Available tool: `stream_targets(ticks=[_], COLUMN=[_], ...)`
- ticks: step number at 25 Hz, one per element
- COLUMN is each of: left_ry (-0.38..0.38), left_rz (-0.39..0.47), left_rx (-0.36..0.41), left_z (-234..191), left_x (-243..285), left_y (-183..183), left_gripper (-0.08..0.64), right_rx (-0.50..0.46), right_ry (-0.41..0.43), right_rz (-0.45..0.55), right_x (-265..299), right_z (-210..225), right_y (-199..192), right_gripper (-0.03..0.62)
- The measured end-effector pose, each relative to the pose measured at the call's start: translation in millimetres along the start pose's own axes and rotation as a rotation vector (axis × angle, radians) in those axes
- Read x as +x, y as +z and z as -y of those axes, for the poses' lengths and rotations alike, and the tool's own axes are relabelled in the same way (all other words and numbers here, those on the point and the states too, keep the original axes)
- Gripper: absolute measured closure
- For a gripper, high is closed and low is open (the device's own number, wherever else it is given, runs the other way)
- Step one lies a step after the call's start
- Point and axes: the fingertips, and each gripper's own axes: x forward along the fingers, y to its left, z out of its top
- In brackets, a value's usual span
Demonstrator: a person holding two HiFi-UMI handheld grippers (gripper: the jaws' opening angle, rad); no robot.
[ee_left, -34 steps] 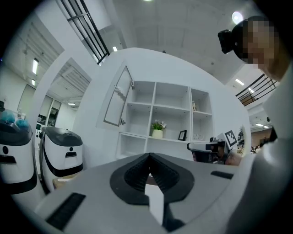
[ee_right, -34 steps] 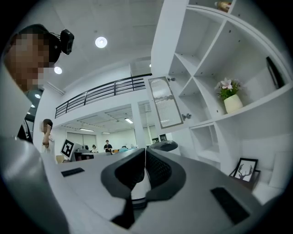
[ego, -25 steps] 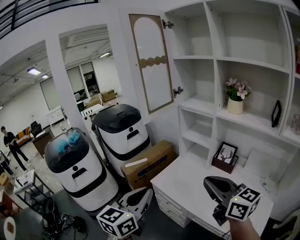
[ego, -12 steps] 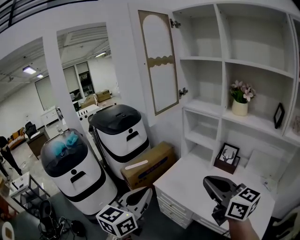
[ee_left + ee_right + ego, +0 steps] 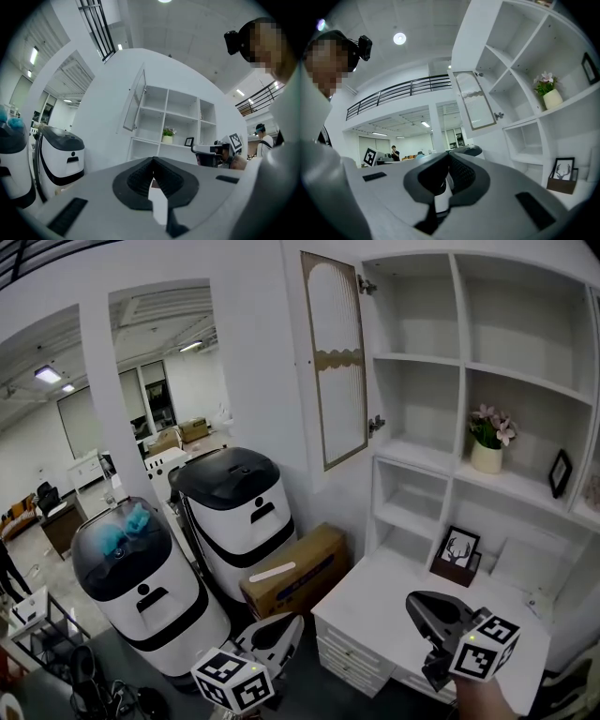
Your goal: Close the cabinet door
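The cabinet door, a white frame with a ribbed glass panel and tan trim, stands swung wide open at the upper left of the white shelf unit. It also shows as the door in the left gripper view and the door in the right gripper view. My left gripper hangs low at the bottom centre, shut and holding nothing. My right gripper is at the bottom right over the white desk, shut and holding nothing. Both are far below the door.
Two white machines with dark domed lids stand left of the shelves, with a cardboard box beside them. On the shelves are a flower pot, a small frame and a deer picture. Drawers front the desk.
The view has shifted so the door and shelves sit further right and closer. Both grippers stay shut at the bottom of the head view.
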Motion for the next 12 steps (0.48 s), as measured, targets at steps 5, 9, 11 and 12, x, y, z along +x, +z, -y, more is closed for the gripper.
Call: stream_targets(ticks=[5,9,11,12], left_ry=[-0.03,-0.056,-0.071,-0.08], left_rz=[-0.002,-0.003,-0.005,-0.007], left_rx=[0.0,-0.002,-0.004,-0.004], left_z=[-21,-37,-42,-44], left_x=[-3,-3,-2,-1], left_y=[3,4,5,4], left_gripper=[0.555,0.554,0.554,0.554], right_rx=[-0.004,-0.018,-0.024,-0.023], right_ry=[-0.033,-0.078,-0.108,-0.119], right_rz=[0.004,0.007,0.011,0.012], right_x=[16,25,27,27], right_z=[-8,-11,-11,-11], right_y=[-4,-8,-11,-12], right_gripper=[0.588,0.588,0.588,0.588])
